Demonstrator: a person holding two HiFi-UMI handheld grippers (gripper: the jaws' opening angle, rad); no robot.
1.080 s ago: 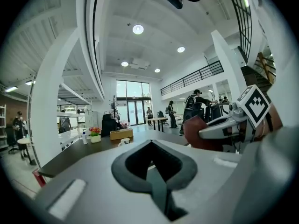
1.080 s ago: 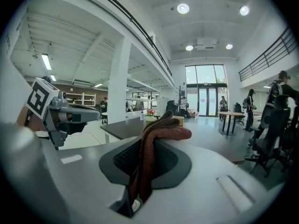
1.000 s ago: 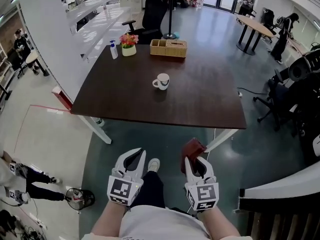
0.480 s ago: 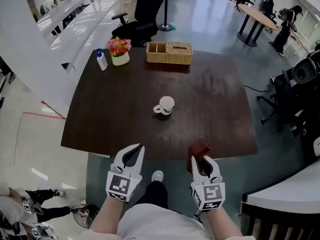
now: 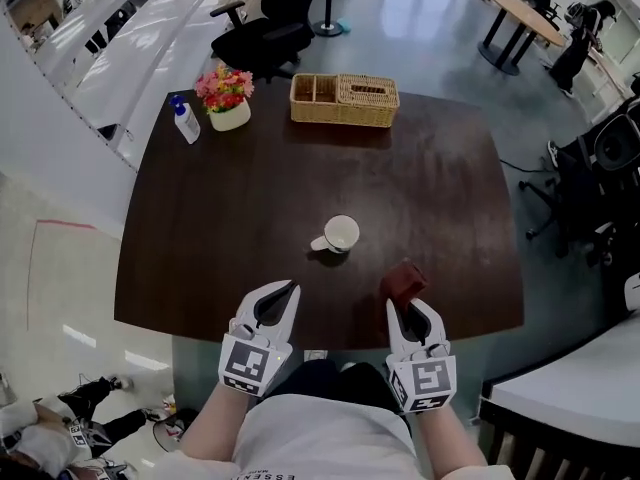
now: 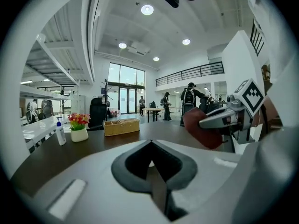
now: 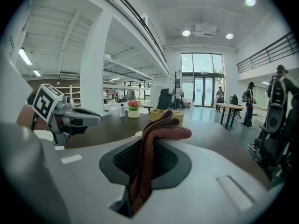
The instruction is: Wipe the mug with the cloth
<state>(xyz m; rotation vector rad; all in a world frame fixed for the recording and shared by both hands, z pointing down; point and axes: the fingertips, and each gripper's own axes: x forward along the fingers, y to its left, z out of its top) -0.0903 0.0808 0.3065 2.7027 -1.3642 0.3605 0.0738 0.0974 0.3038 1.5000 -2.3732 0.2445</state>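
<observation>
Red-brown cloth (image 5: 403, 280) clenched in jaws of right gripper (image 5: 412, 308). Jaws of left gripper (image 5: 284, 293) pressed together, holding nothing. White mug (image 5: 340, 234) upright mid-surface (image 5: 200, 248), apart from both.

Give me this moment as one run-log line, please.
stage: wiping not begun | left gripper: shut, empty | right gripper: shut on cloth | mug: upright on table, untouched

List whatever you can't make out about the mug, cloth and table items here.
- Mug: head view, too small to tell whether it's dirty or holds anything; right gripper view, almost all hidden behind the cloth and gripper.
- Cloth: lower end buried in the jaws of the right gripper, both views.
- Basket contents: head view, too small.
</observation>
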